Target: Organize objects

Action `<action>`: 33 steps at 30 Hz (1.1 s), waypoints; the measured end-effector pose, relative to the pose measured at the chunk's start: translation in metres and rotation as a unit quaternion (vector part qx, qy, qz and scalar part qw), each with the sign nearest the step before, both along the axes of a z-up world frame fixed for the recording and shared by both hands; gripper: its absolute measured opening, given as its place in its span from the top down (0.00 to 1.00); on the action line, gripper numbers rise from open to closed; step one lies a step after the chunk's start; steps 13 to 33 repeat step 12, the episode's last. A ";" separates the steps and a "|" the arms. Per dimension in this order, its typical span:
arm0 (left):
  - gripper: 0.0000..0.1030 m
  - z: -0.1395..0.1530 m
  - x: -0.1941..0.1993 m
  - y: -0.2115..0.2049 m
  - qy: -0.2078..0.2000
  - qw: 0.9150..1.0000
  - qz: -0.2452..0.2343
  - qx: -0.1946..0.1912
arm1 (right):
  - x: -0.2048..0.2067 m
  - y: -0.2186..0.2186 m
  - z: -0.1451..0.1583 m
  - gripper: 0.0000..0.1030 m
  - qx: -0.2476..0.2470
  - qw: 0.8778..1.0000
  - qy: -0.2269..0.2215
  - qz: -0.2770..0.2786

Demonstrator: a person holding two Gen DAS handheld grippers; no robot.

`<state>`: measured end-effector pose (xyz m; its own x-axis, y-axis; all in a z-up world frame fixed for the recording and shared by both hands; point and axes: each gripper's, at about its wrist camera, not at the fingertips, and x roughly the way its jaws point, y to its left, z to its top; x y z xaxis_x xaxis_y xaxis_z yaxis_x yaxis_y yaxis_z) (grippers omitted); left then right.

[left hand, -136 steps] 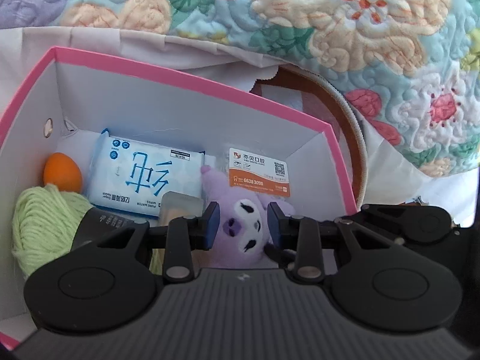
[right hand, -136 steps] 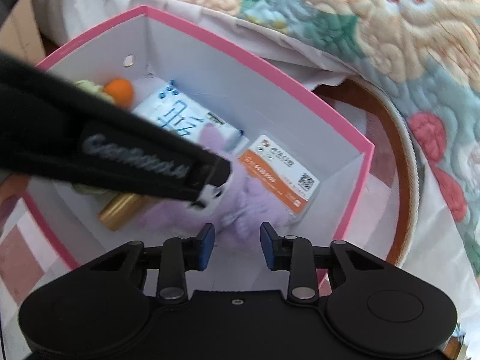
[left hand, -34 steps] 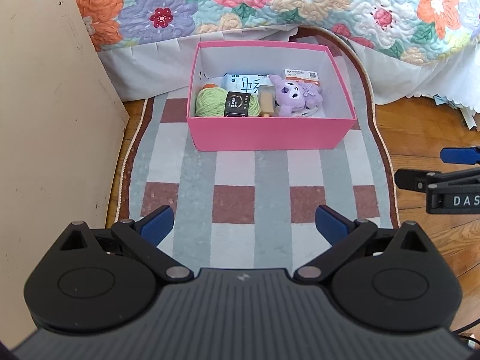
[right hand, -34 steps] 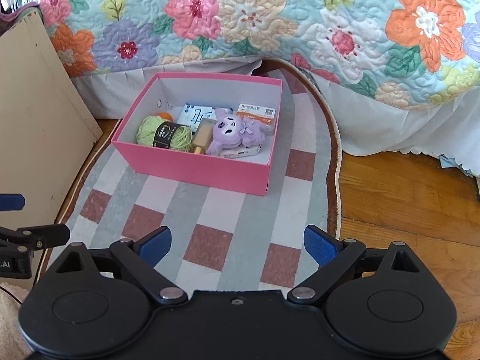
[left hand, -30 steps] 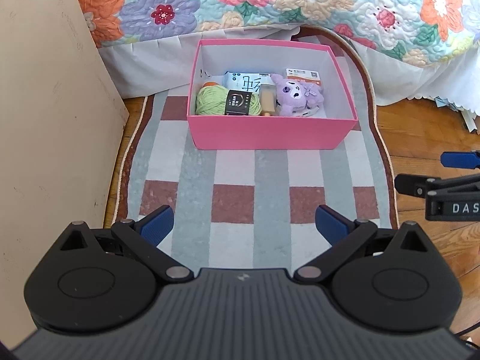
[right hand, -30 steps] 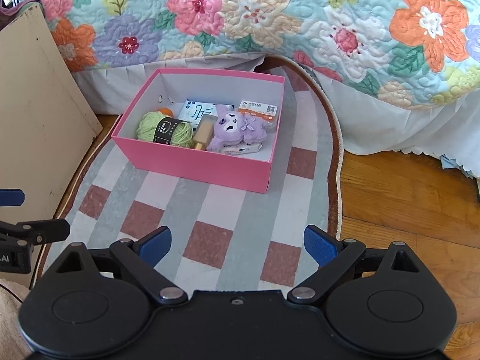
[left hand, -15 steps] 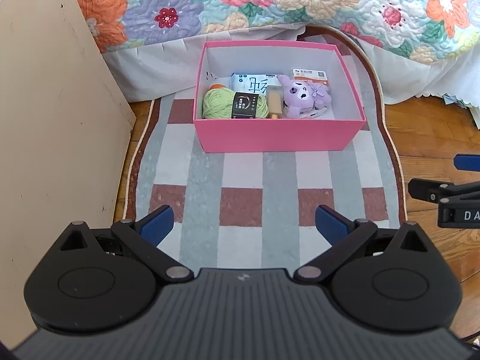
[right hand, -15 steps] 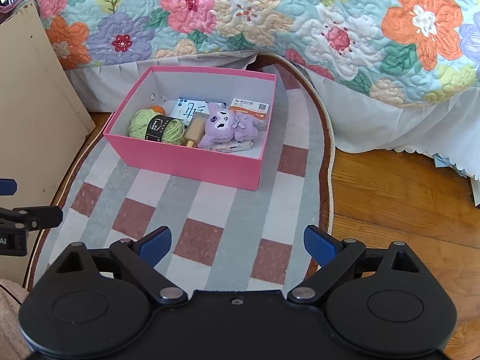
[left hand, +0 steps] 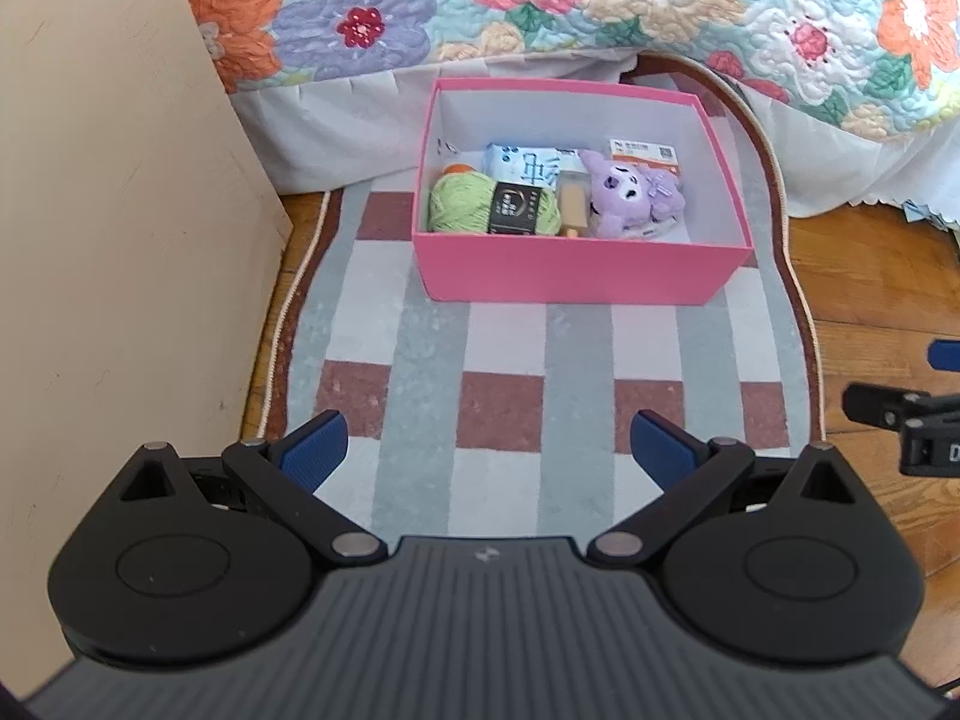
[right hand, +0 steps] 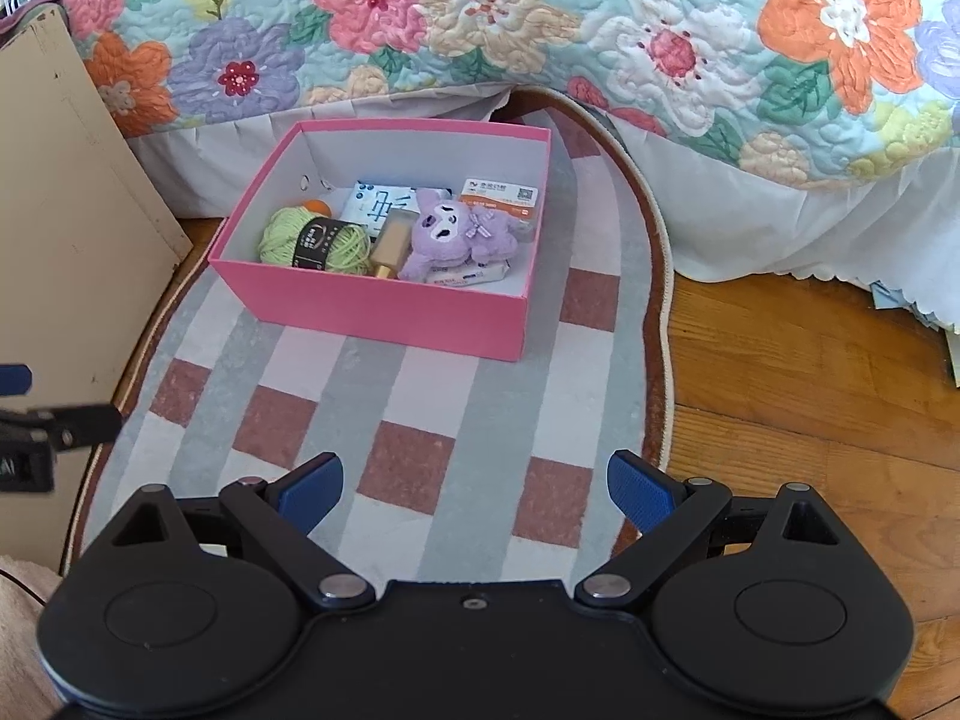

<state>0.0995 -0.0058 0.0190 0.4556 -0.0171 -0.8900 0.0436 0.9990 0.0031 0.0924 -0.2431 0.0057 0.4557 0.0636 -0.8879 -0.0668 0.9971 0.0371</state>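
Note:
A pink box [left hand: 576,273] [right hand: 384,306] stands on a checked rug. Inside it lie a green yarn ball [left hand: 465,203] [right hand: 288,237], a purple plush toy [left hand: 624,195] [right hand: 453,234], a blue-and-white tissue pack [left hand: 528,165] [right hand: 381,201], an orange-and-white card pack [left hand: 642,153] [right hand: 501,192], a gold tube [left hand: 570,204] [right hand: 393,240] and a small orange ball [left hand: 457,168] [right hand: 317,207]. My left gripper [left hand: 487,447] hangs open well in front of the box, with nothing between its fingers. My right gripper [right hand: 474,489] is likewise open and empty, back from the box.
The rug [left hand: 504,360] [right hand: 420,420] lies on a wooden floor [left hand: 888,276] [right hand: 810,390]. A bed with a flowered quilt [left hand: 540,6] [right hand: 540,18] rises behind the box. A beige board [left hand: 108,240] [right hand: 66,210] stands at the left. The other gripper shows at each view's edge.
Both grippers pulled far back from inside the box and opened wide. The plush toy stays in the box. In the last second both views shifted only slightly.

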 end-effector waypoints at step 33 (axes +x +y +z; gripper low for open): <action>0.01 0.005 -0.002 -0.002 -0.011 1.000 -0.007 0.022 | -0.003 -0.004 -0.002 0.06 0.000 1.000 -0.002 -0.012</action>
